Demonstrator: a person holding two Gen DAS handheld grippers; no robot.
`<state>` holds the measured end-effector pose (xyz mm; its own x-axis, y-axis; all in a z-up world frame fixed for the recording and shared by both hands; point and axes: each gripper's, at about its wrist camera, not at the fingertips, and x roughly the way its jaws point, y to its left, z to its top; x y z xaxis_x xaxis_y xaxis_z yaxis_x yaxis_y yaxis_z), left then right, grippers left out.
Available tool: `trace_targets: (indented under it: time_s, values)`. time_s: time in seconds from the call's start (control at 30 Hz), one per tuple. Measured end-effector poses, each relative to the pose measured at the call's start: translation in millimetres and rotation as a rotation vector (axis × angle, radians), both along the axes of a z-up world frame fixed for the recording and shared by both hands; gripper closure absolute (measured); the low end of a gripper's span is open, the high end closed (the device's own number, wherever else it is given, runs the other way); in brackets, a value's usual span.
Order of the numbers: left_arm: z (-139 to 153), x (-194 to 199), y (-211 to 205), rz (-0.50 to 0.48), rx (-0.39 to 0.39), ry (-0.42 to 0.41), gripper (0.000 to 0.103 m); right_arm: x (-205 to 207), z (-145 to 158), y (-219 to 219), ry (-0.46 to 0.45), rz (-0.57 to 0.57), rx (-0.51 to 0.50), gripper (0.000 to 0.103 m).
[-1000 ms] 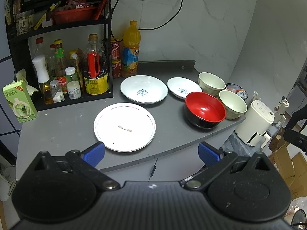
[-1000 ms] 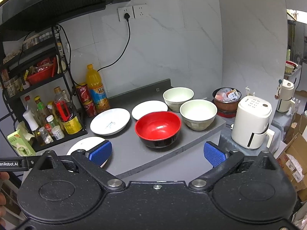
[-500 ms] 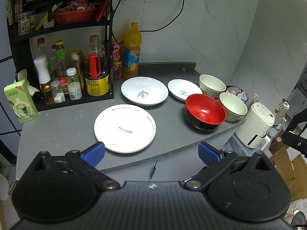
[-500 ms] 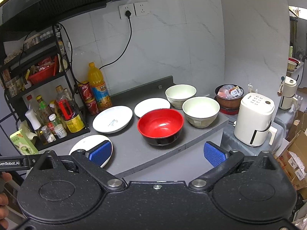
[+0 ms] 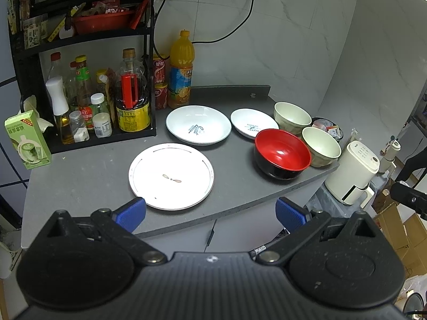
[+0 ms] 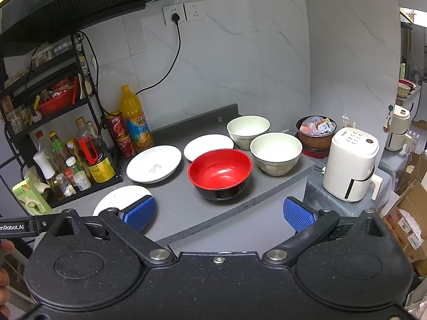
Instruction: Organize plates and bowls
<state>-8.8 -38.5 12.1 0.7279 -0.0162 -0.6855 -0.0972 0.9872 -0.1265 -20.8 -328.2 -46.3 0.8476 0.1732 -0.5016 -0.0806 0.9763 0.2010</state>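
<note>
On the grey counter (image 5: pixel 88 170) lie a flat white plate (image 5: pixel 171 176), a deep white plate (image 5: pixel 198 124) behind it and a small white plate (image 5: pixel 252 123) to the right. A red and black bowl (image 5: pixel 282 153) (image 6: pixel 220 173) stands near the counter's right edge, with two cream bowls (image 5: pixel 291 113) (image 5: pixel 321 146) beside it. My left gripper (image 5: pixel 210 213) hangs open in front of the counter edge, empty. My right gripper (image 6: pixel 218 213) is open too, short of the red bowl, nothing between its fingers.
A black rack (image 5: pixel 88 61) of sauce bottles fills the counter's back left, with an orange juice bottle (image 5: pixel 181 70) and red cans beside it. A green carton (image 5: pixel 26 140) stands at the left edge. A white appliance (image 6: pixel 352 164) sits on a lower surface to the right; cardboard boxes (image 6: pixel 411 218) lie beyond.
Both grippers have risen slightly and drawn a little nearer the counter. Their jaws stay open, and no dish has moved.
</note>
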Motion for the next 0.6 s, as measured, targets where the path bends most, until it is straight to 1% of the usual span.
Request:
trace_targets:
  time_s: [0.6]
  values:
    - [0.7, -5.4, 1.3, 0.005, 0.000, 0.006, 0.001, -3.0, 0.4, -0.7, 0.009, 0.004, -0.001, 0.000]
